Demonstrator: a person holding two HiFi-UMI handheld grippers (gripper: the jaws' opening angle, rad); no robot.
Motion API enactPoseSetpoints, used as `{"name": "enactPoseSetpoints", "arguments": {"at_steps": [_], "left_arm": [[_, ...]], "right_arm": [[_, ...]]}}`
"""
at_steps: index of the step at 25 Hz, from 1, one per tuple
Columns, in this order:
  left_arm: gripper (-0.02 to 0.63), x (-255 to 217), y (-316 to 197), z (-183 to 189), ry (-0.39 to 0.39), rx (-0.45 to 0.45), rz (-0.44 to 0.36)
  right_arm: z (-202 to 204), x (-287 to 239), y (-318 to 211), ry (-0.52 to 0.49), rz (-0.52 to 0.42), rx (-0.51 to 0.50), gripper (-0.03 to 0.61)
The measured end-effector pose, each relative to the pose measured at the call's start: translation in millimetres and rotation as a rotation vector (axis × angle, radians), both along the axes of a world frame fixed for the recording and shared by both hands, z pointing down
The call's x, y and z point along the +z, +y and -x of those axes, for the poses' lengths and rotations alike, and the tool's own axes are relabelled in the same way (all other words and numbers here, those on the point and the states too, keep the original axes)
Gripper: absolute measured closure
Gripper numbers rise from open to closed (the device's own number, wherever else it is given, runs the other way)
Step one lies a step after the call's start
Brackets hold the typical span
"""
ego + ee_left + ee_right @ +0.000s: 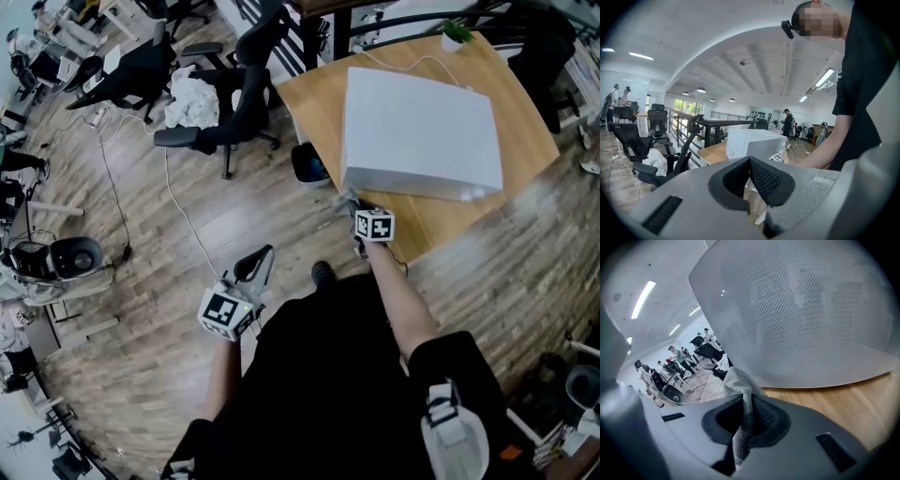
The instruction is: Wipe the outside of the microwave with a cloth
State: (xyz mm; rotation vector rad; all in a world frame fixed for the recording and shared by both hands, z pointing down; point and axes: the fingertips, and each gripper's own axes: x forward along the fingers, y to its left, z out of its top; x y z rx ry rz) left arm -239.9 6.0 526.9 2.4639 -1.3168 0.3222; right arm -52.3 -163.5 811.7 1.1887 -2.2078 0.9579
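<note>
A white microwave [417, 131] sits on a wooden table [525, 131] in the head view. My right gripper [356, 208] is at its near left corner, shut on a grey cloth [345, 200]. In the right gripper view the cloth [736, 380] is pinched between the jaws of the right gripper [749, 401], just under the microwave's perforated side [811, 310], above the table [834, 399]. My left gripper [258, 267] hangs low over the floor, away from the table. In its own view the left gripper [750, 161] is shut and empty, facing the microwave [750, 143].
Black office chairs [234, 103] stand left of the table, one carrying a white bundle [192, 98]. A dark bin [309, 164] sits by the table corner. A small plant [457, 33] and a white cable lie behind the microwave. Cables cross the wooden floor [178, 216].
</note>
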Motion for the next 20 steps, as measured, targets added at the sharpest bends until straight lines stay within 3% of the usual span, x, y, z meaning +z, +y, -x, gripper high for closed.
{"name": "enactPoseSetpoints", "arguments": {"at_steps": [5,9,14,20], "left_arm": [[0.612,-1.7,-14.3,-17.6,0.008,0.062,-0.006],[0.612,-6.4,-22.9,-38.6,0.019,0.107,-0.062],[0.612,-18.1,-29.3,-75.4,0.04,0.129,-0.065],[0.612,-20.9,-23.7,-93.6,0.031,0.141,-0.069]], "right_arm": [[-26.2,-15.7,8.7,0.033,-0.054,0.005,0.561],[-48.3,-35.8,11.9,0.027,-0.122,0.0,0.561],[-96.1,-48.0,21.6,0.043,-0.133,0.017,0.561],[-130.5,-62.5,45.3,0.041,-0.167,0.004,0.561]]}}
